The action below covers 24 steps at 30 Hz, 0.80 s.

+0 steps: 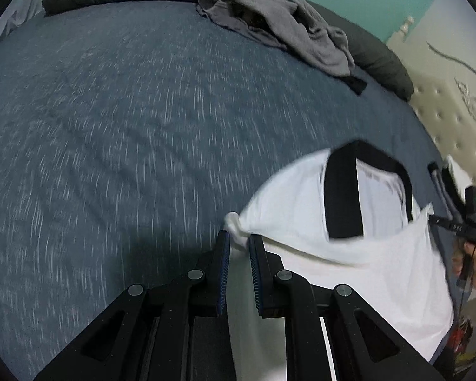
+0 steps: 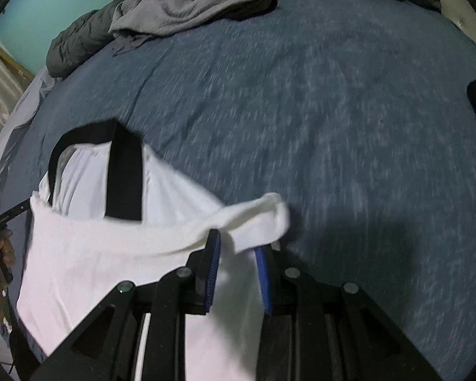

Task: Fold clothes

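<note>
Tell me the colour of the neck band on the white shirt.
Black neck band on white shirt; clearest in the right wrist view.

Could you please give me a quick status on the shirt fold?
Left gripper and right gripper each clamped on a white shirt corner. Shirt hanging over the blue bed. Grey clothes at far edge, clear.

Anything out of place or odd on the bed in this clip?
Only minor things. A gray garment lies crumpled in a heap at the far edge of the bed, unfolded. The white shirt hangs bunched between the left claw and right claw, not flat. No damage or spills show.
</note>
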### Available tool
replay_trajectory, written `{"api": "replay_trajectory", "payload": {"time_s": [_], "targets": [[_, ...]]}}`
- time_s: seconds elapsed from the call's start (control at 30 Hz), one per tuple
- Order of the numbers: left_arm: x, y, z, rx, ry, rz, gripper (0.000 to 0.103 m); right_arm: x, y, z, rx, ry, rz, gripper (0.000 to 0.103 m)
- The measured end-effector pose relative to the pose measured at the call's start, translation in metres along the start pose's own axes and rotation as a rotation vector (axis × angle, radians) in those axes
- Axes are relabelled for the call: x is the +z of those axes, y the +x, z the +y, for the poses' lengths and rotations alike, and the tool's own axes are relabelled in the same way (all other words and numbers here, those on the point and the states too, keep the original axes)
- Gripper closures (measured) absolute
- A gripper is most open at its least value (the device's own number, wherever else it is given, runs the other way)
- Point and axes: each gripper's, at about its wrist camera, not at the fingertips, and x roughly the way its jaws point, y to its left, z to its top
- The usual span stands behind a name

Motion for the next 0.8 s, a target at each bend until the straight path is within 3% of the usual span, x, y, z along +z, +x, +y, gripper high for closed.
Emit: {"api": "replay_trajectory", "payload": {"time_s": [0.1,0.23,0.3,0.5,0.63,0.8], "targets": [[0.010,-0.001,0.009,-0.003,-0.063,-0.055,0.076,0.010,-0.004,-0.010,0.005,0.048,-0.053,0.081],[0.005,-0.007,0.019,-0.014,-0.075,-0.085,0.070,0.009,-0.018,-0.023,0.035,0.071,-0.121,0.081],[0.001,-0.007,0.021,-0.015,-0.058,-0.088,0.067,0.003,-0.025,-0.029,0.048,0.072,-0.143,0.072],[-0.011,-0.011,0.024,-0.016,-0.032,-0.120,0.066,-0.018,-0.034,-0.048,0.073,0.070,-0.169,0.066],[-0.019,-0.011,0.022,0.024,0.013,-0.093,0.066,-0.015,-0.015,-0.041,0.022,-0.005,-0.117,0.066],[-0.019,-0.008,-0.001,0.036,0.107,-0.069,0.066,-0.011,-0.007,-0.040,0.039,0.004,-0.130,0.065]]}}
